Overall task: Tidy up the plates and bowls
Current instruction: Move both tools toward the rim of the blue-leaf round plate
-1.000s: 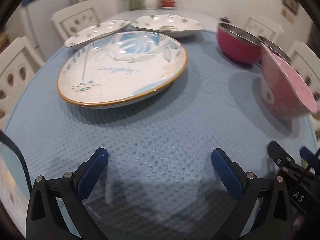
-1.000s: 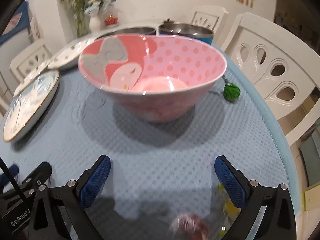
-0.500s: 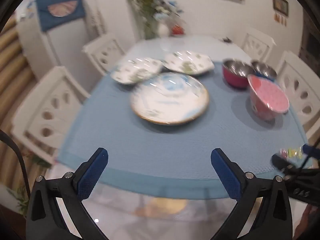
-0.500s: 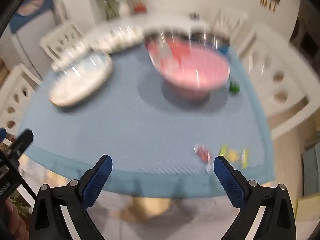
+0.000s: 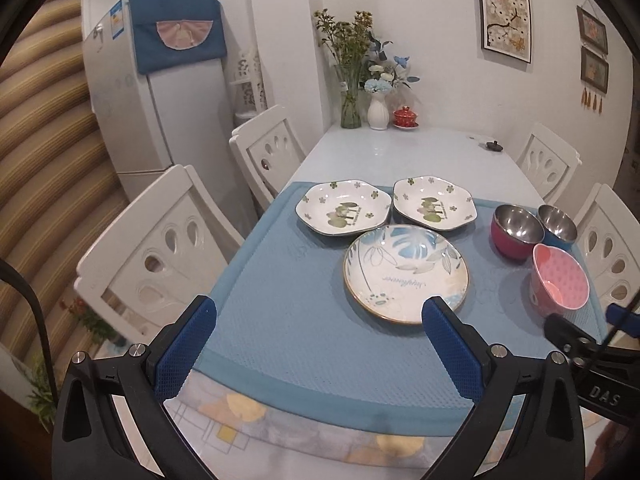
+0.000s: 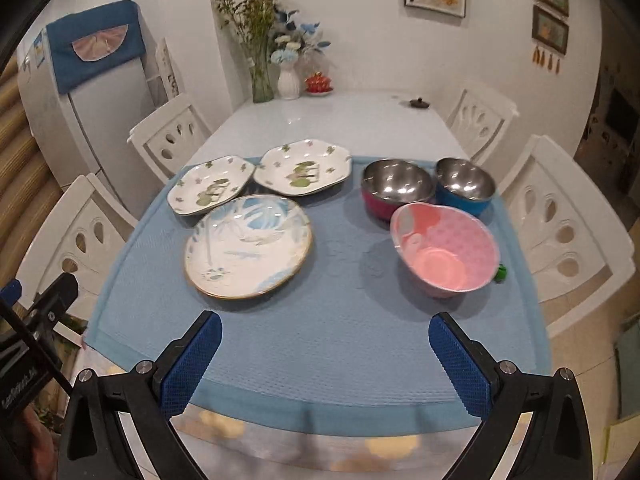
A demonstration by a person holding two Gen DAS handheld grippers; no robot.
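Both claws are held wide open and empty above the near edge of the tabletop: the left claw toward the near left corner, the right claw toward the near right. On the mat, the round plate is found nearest, left of centre, with the pink bowl toward the right edge and leaning toward the near edge. Behind them, along the mat's far edge, two floral plates lie side by side, and the red bowl and blue bowl are set just beside each other.

Nothing is yet stacked, it is judged. A plate is best taken by its rim with a level approach; the tilted pink bowl should be gripped at its wall so that it is not tipped.

Compared with a second ago, both claws have been drawn back and raised: the dishes, then close to the cameras, are now seen whole and well apart from the claws.
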